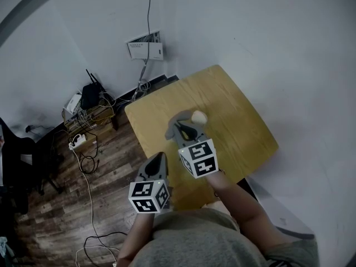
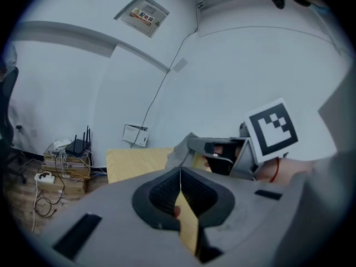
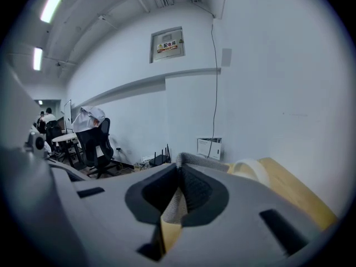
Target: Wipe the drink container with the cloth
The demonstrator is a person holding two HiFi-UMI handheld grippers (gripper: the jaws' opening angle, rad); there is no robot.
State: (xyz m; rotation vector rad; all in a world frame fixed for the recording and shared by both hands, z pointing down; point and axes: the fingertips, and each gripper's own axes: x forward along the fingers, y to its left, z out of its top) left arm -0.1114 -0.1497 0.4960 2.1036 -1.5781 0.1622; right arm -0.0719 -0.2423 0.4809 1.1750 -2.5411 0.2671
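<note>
Cloth of grey weave pinched by right hand-held gripper; left hand-held gripper closed.

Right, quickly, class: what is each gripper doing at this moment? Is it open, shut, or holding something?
Left gripper: shut, with nothing between its jaws.
Right gripper: shut on the cloth.

White walls, plank floor, wooden table, cables along the wall.
</note>
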